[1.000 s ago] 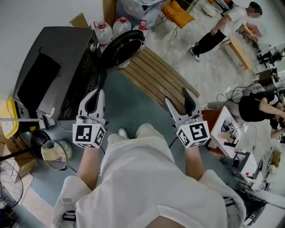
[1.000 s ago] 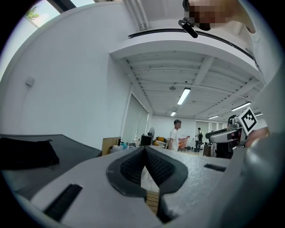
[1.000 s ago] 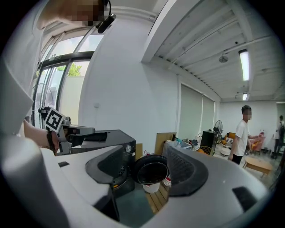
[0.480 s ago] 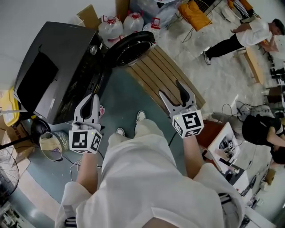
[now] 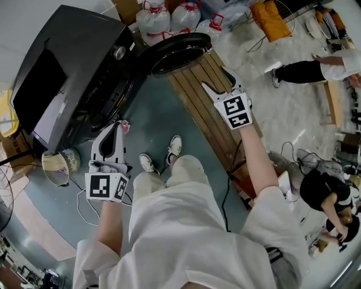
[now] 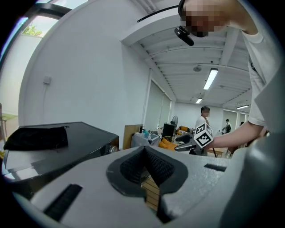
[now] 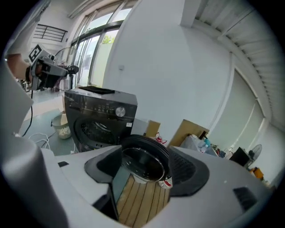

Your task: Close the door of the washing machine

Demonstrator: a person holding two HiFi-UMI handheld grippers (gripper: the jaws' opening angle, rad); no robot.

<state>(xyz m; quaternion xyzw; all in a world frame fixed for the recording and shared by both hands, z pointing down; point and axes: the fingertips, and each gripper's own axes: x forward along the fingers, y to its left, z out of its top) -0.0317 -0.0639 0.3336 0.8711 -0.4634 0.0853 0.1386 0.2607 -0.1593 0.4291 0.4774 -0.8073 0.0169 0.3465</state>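
Observation:
The black washing machine stands at the upper left, its drum opening facing the floor space. Its round door is swung wide open over the wooden pallet. My right gripper reaches out over the pallet, short of the door's rim and not touching it; its jaws are opening with nothing between them. In the right gripper view the door and machine show beyond the pads. My left gripper hangs shut and empty in front of the machine's lower front, and from there the machine's top shows.
Water jugs stand behind the door. A small basket sits on the floor left of my left gripper, with a white cable beside it. People are at the right, and cardboard leans against the wall.
My right gripper has swung far forward and toward the open door. The left gripper has dropped a little in front of the machine. The head view has shifted closer over the machine.

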